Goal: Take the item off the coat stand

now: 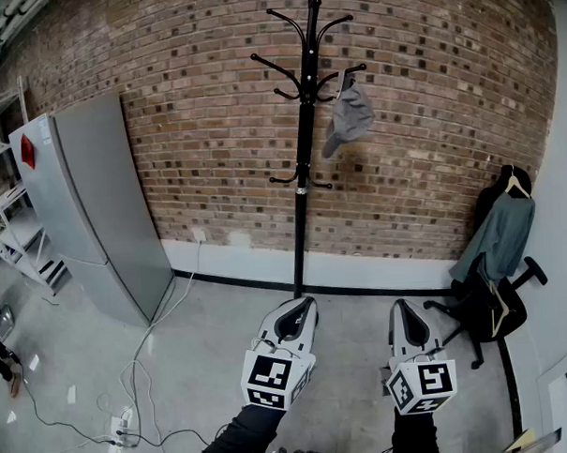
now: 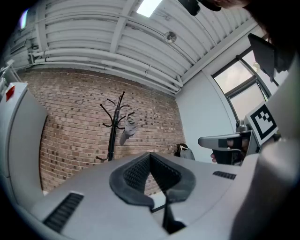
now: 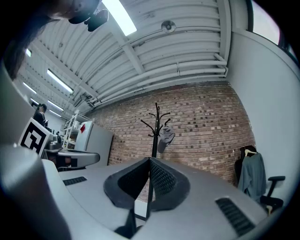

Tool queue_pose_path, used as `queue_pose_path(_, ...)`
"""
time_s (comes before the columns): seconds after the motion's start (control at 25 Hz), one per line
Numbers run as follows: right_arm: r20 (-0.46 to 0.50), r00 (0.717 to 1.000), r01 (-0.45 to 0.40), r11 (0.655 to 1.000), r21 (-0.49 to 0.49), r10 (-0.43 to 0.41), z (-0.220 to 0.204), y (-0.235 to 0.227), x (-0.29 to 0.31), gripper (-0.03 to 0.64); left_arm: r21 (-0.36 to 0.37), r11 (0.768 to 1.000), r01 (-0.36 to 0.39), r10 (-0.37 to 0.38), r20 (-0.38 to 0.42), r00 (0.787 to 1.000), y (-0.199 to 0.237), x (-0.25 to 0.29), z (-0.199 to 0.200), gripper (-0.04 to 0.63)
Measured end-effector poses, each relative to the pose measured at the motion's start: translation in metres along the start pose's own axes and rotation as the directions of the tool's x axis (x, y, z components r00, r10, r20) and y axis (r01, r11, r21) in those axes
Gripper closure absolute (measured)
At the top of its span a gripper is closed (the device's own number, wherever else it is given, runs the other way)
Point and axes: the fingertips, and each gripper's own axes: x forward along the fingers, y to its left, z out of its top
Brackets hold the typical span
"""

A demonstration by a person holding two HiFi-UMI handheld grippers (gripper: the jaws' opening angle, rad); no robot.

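Note:
A black coat stand [image 1: 302, 154] rises against the brick wall, also seen as the coat stand [image 2: 111, 131] and the coat stand [image 3: 154, 133]. A grey cap [image 1: 348, 117] hangs from one of its upper right hooks, showing too as the cap [image 2: 127, 131] and the cap [image 3: 166, 137]. My left gripper [image 1: 307, 304] and right gripper [image 1: 400, 307] are held low in front of me, well short of the stand. Both have their jaws pressed together with nothing between them.
A grey fridge [image 1: 93, 210] stands at the left with white shelving [image 1: 11, 223] beyond it. Cables [image 1: 140, 368] trail over the floor. At the right a black office chair [image 1: 479, 306] holds hanging clothes [image 1: 500, 235].

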Motion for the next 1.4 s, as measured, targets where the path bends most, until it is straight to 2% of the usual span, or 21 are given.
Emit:
queue_pose_path(0.32, -0.008, 1.0, 0.014, 1.0, 0.022, -0.013, -0.012, -0.017, 0.002, 0.607, 0.017, 1.0, 0.021, -0.021, -0.028, 0.999, -0.007, 0.01, -0.014, 0.588)
queue_pose_path(0.72, -0.015, 0.999, 0.035, 0.999, 0.025, -0.034, -0.029, -0.032, 0.044, 0.607, 0.022, 0.998, 0.058, -0.058, -0.033, 0.998, 0.014, 0.055, -0.028, 0.588)
queue_pose_path(1.08, -0.018, 0.997, 0.082, 0.996, 0.027, -0.081, -0.039, -0.048, 0.109, 0.607, 0.013, 0.995, 0.097, -0.097, -0.027, 0.995, 0.055, 0.118, -0.035, 0.588)
queue_pose_path(1.4, 0.002, 0.993, 0.115, 0.993, 0.02, -0.115, -0.042, -0.054, 0.154, 0.607, 0.001, 0.996, 0.086, -0.086, -0.018, 0.996, 0.099, 0.159, -0.042, 0.588)
